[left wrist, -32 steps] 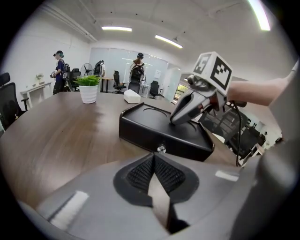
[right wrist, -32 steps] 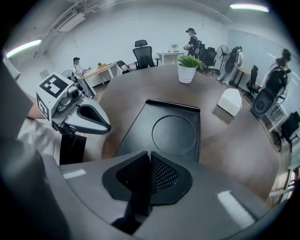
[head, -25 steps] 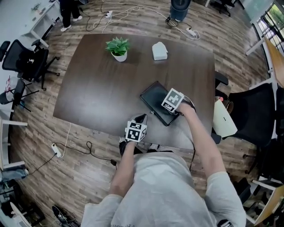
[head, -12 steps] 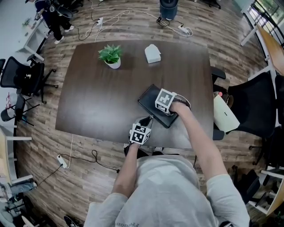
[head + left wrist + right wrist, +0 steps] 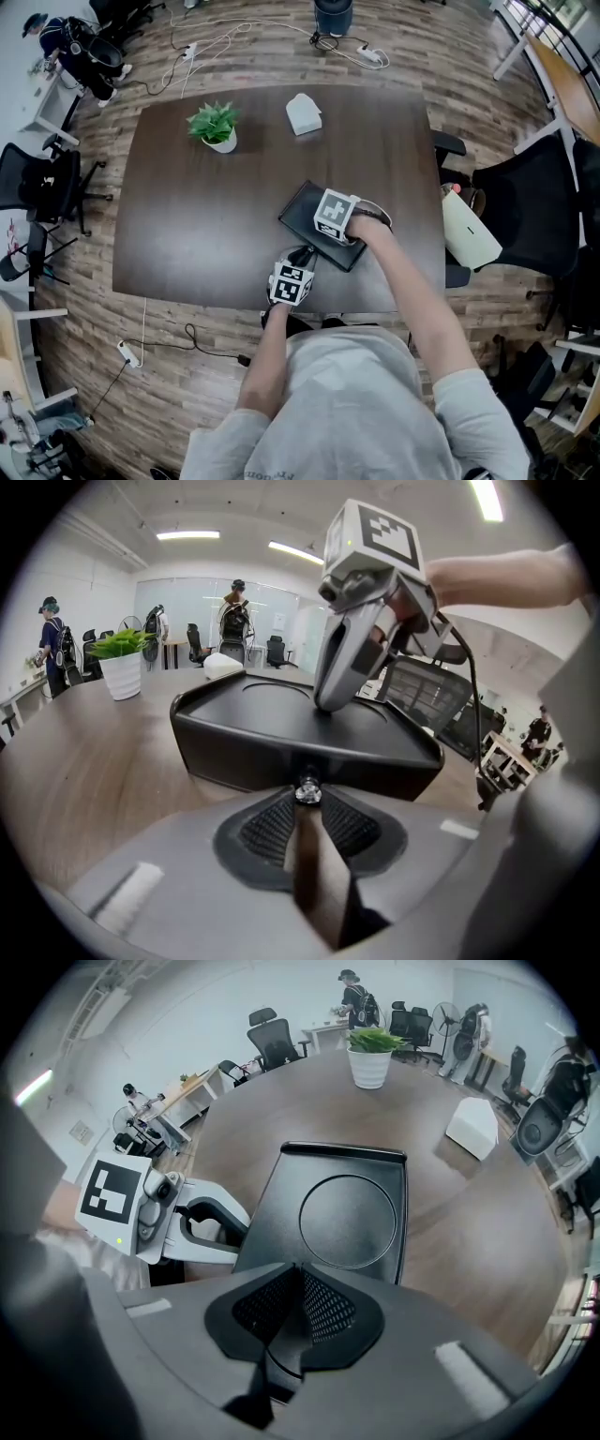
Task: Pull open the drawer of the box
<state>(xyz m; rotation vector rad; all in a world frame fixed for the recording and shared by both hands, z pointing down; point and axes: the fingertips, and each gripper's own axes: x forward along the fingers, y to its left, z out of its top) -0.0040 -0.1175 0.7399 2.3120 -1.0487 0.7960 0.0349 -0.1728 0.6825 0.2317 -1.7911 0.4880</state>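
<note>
A flat black box point(image 5: 305, 217) lies on the dark wooden table point(image 5: 187, 225) near its front edge. My left gripper point(image 5: 303, 255) is at the box's near side. In the left gripper view its jaws point(image 5: 307, 799) are closed on the small silver drawer knob point(image 5: 307, 789), and the drawer front point(image 5: 281, 757) sits flush with the box. My right gripper point(image 5: 328, 223) stands shut with its tips pressed on the box's lid point(image 5: 349, 1206), beside a round recess. The left gripper view shows the right gripper point(image 5: 361, 621) upright on the lid.
A potted plant point(image 5: 214, 127) and a white object point(image 5: 303, 114) stand at the table's far side. A black office chair point(image 5: 525, 206) is to the right of the table. The person's body is at the table's front edge.
My left gripper has moved in toward the box's near side and now closes on the knob. The right gripper has stayed on the lid. The head view has shifted a little.
</note>
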